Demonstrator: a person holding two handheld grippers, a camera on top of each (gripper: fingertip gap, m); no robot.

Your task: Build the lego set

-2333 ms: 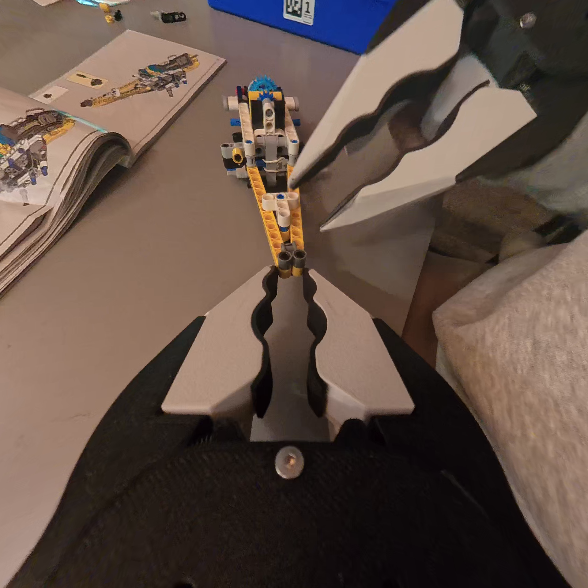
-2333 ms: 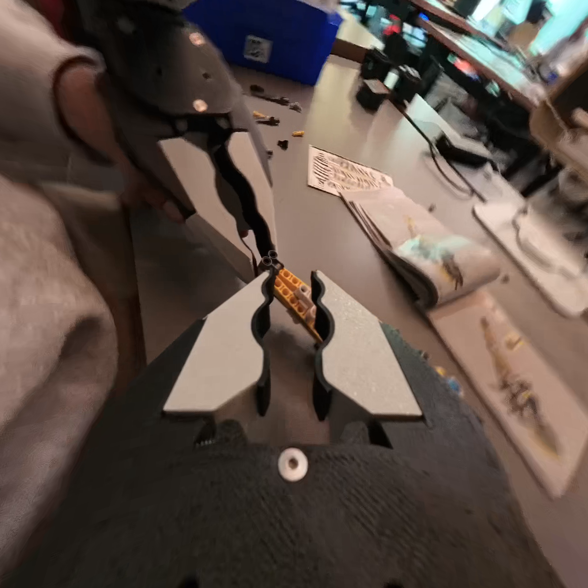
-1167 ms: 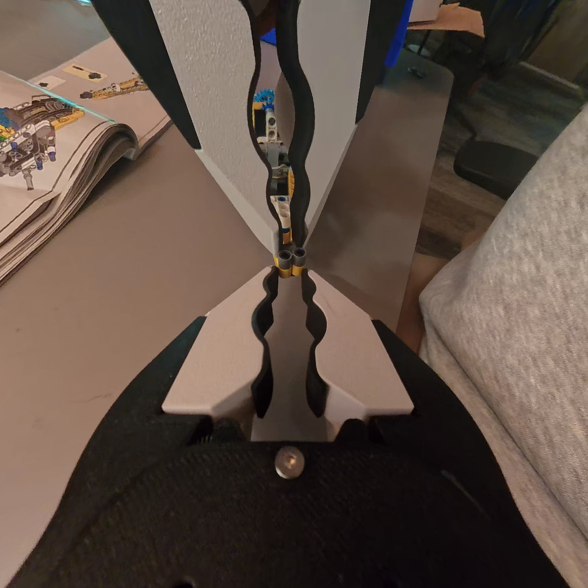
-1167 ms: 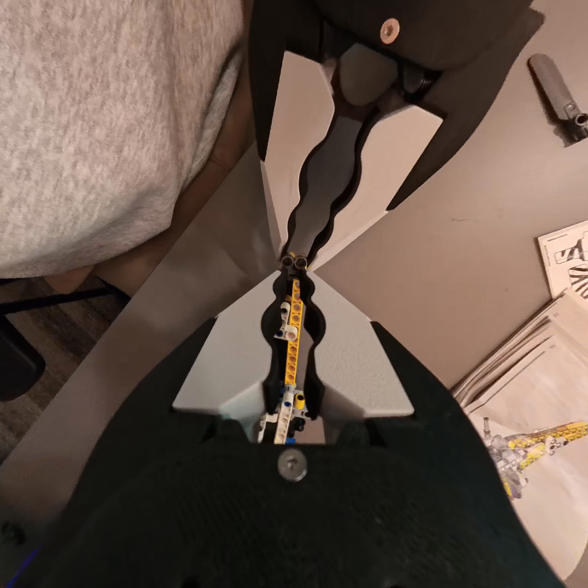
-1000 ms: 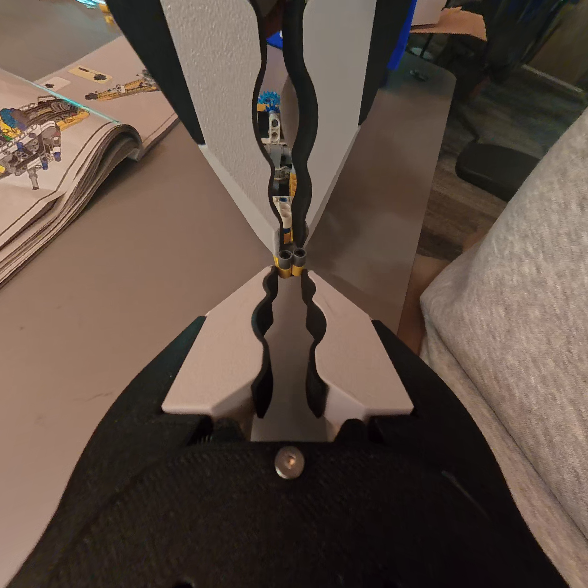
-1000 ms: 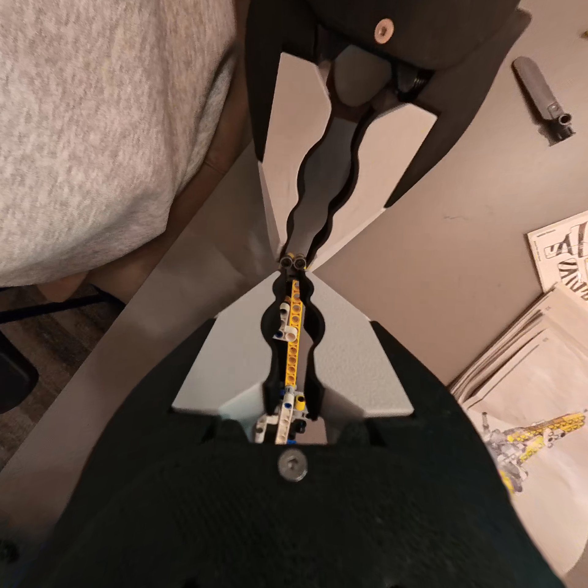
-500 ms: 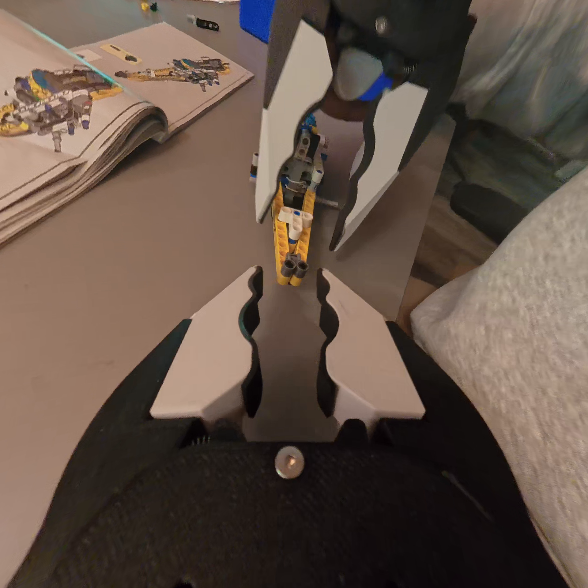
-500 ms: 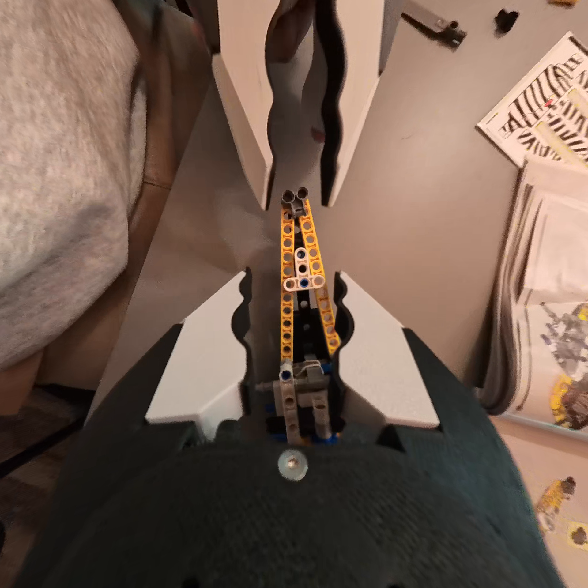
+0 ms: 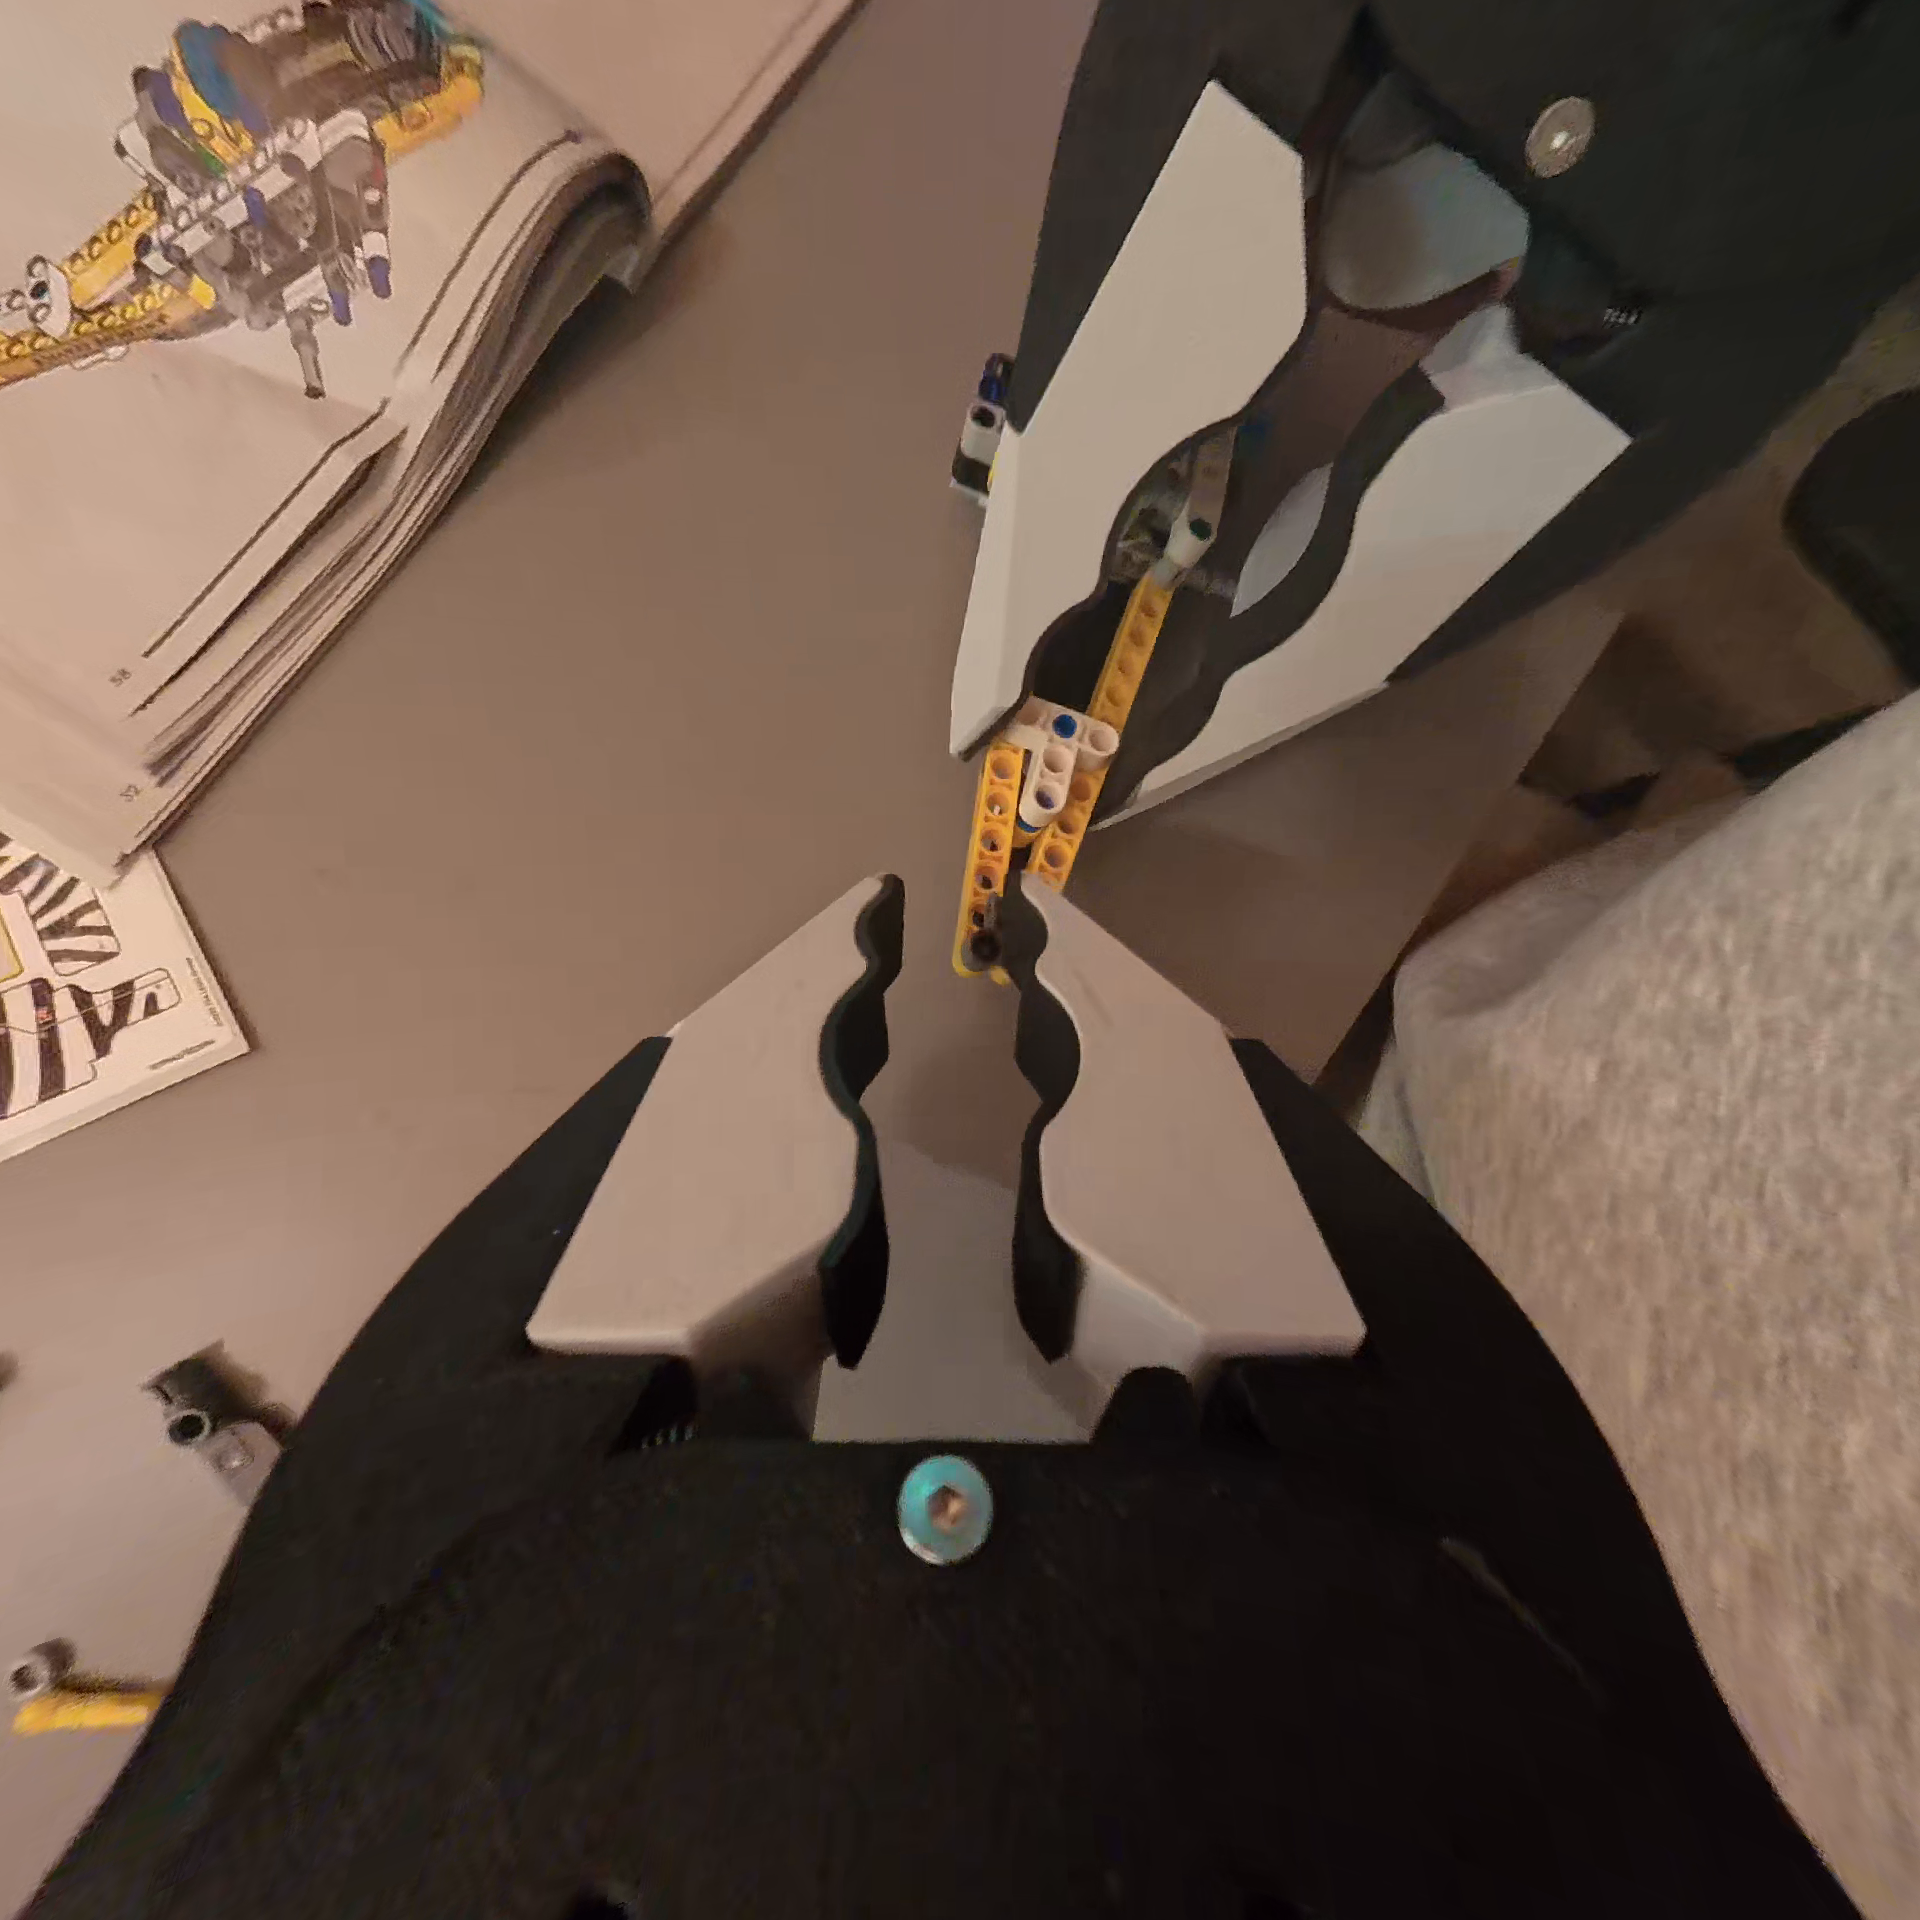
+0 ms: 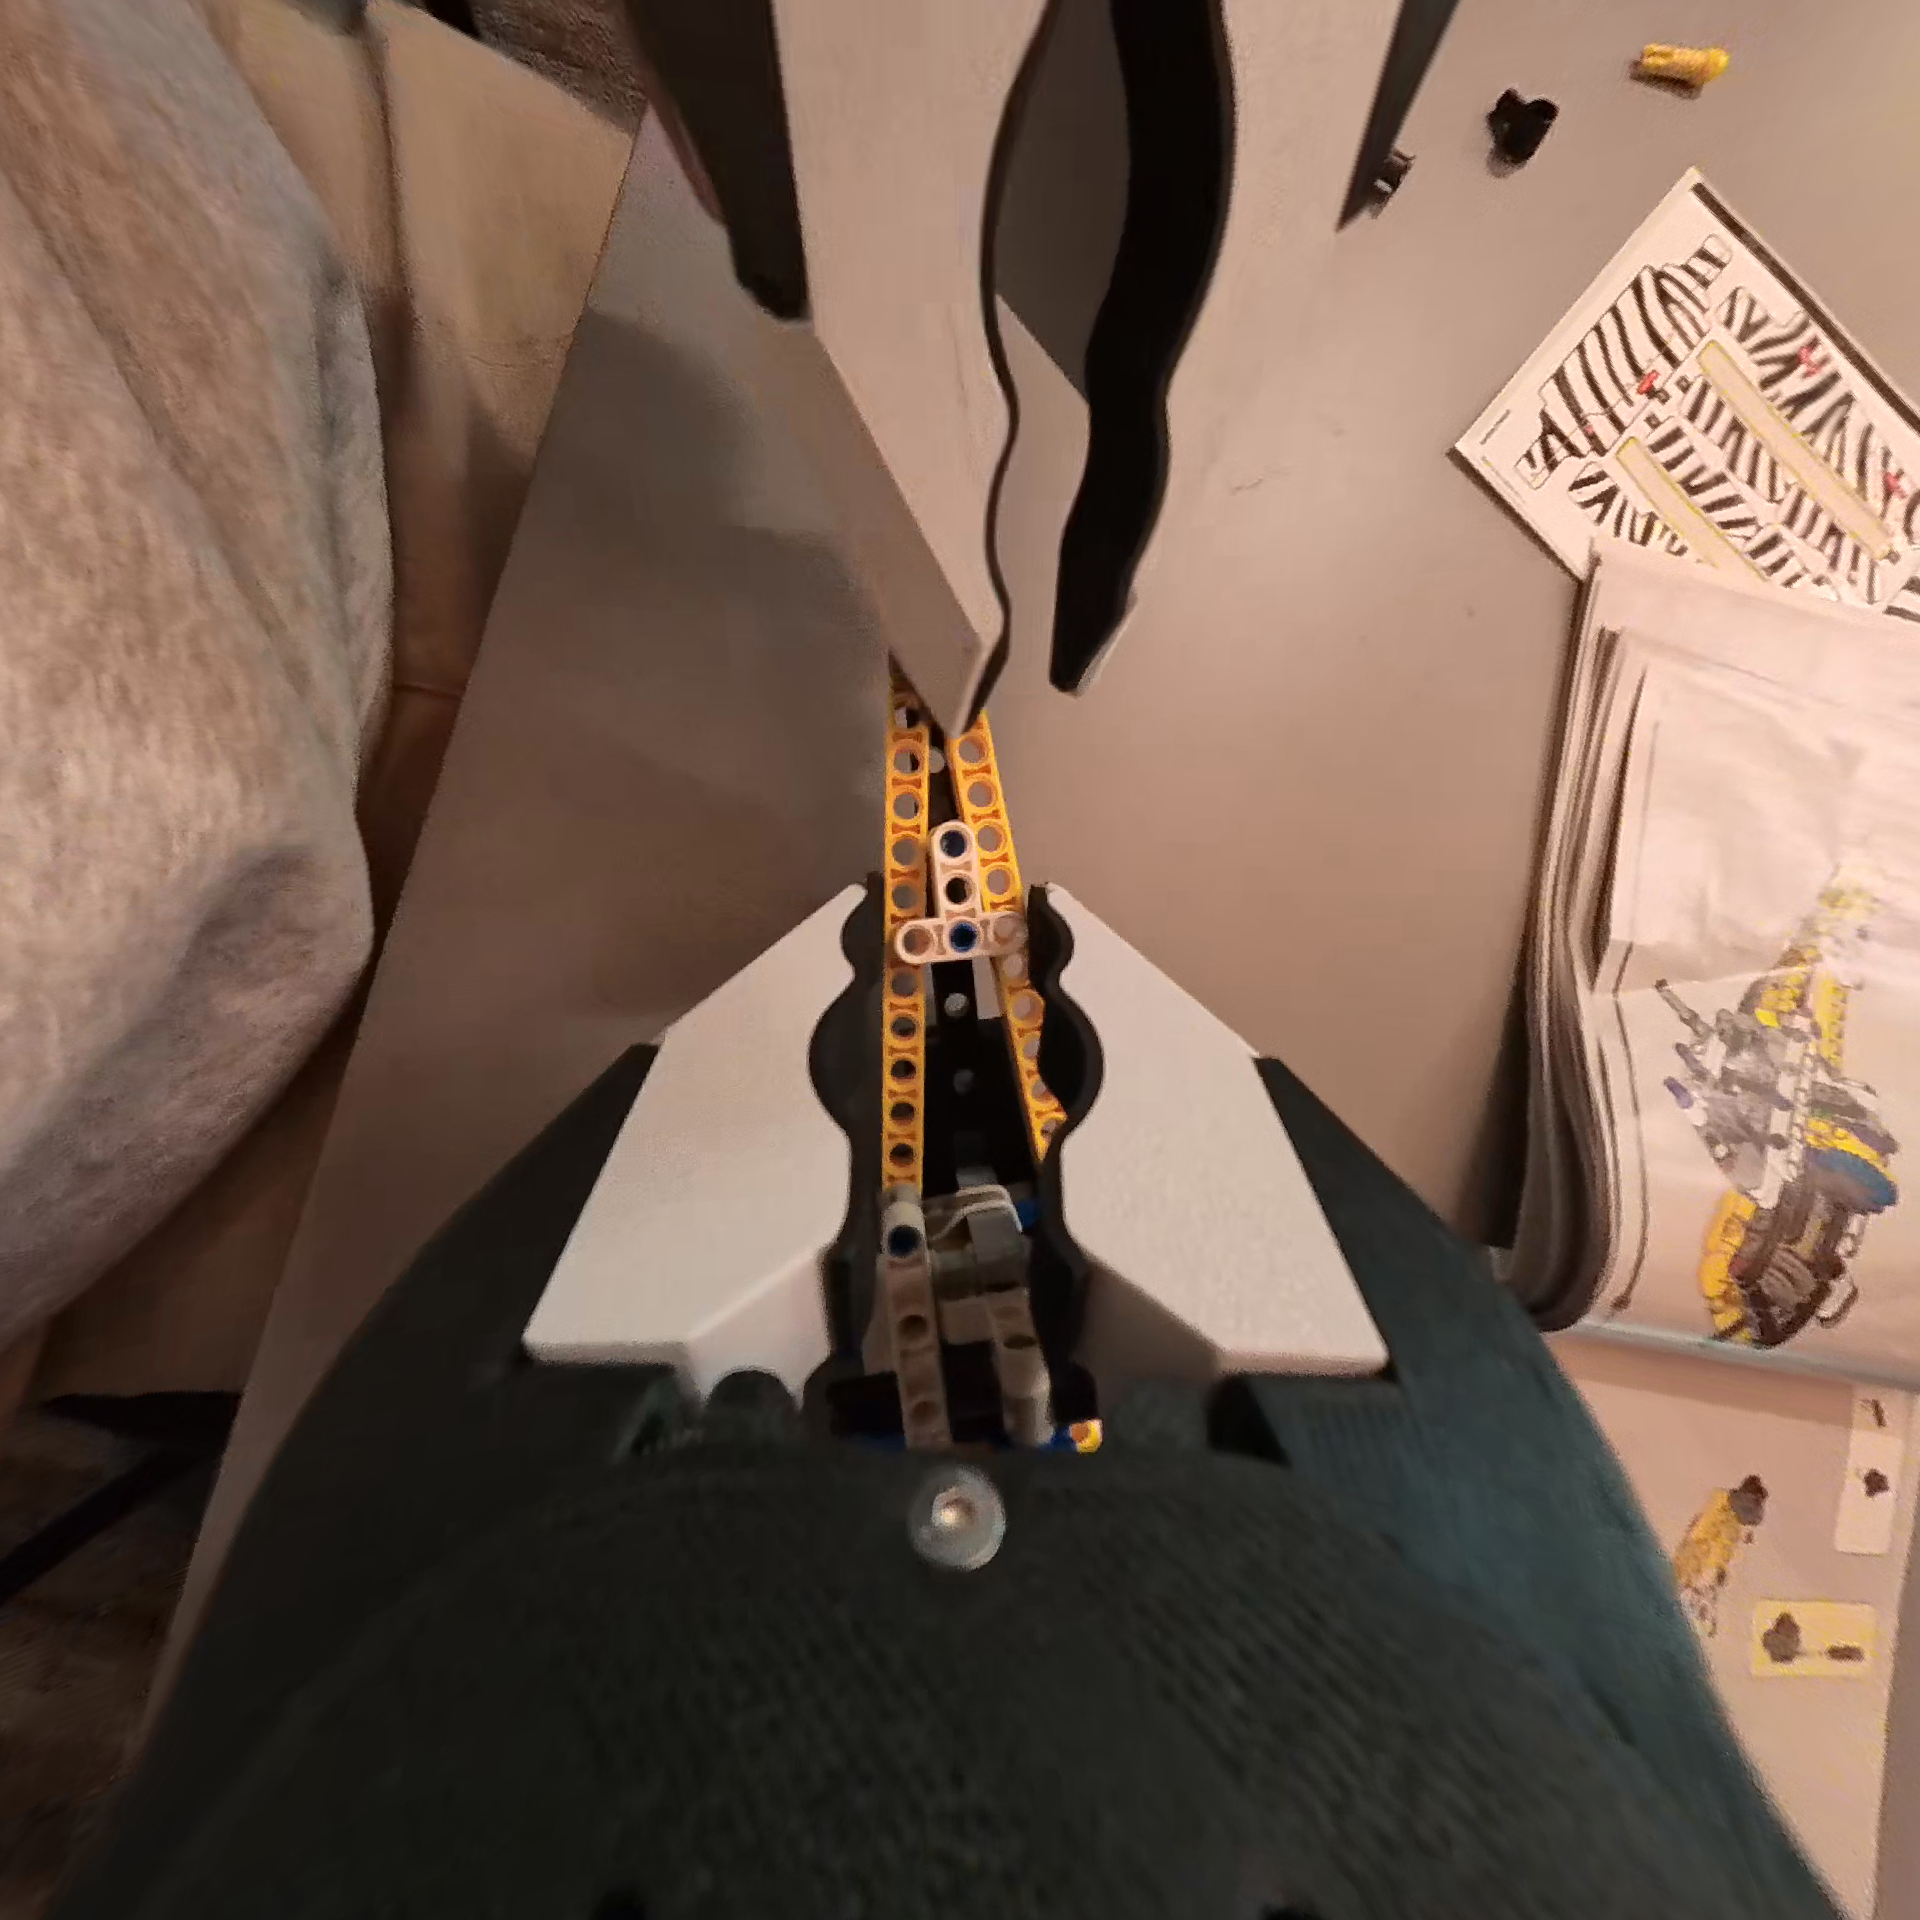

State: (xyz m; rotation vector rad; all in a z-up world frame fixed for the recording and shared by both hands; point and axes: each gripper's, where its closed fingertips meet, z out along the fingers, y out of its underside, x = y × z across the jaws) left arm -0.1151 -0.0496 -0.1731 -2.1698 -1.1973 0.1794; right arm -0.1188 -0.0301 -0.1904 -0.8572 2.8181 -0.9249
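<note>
**Left wrist view: model lies nose-on, tip at the left gripper's inner edge**

Left wrist view has the lego model (image 9: pixel 1049 790) running up the frame from centre toward the upper right, its long axis nearly in line with both grippers. The left gripper (image 9: pixel 956 904) has its fingers apart, and the yellow tip sits just off centre, against the right-hand fingertip (image 9: pixel 1039 914) rather than squarely in the gap. Nothing is clamped there.

Over in the right wrist view, the right gripper (image 10: pixel 956 899) straddles the model's bulky grey end, which sits deep between its fingers. The yellow beams look pressed by the black pads on both sides, so it reads as gripped, fingers partly closed on the model (image 10: pixel 940 997).

So the right gripper is carrying the body, the left faces it head-on. The likely call: shift the left slightly toward the frame's right, then close on the tip. An instruction booklet (image 9: pixel 260 343) lies open at upper left on the surface (image 9: pixel 623 727).
</note>
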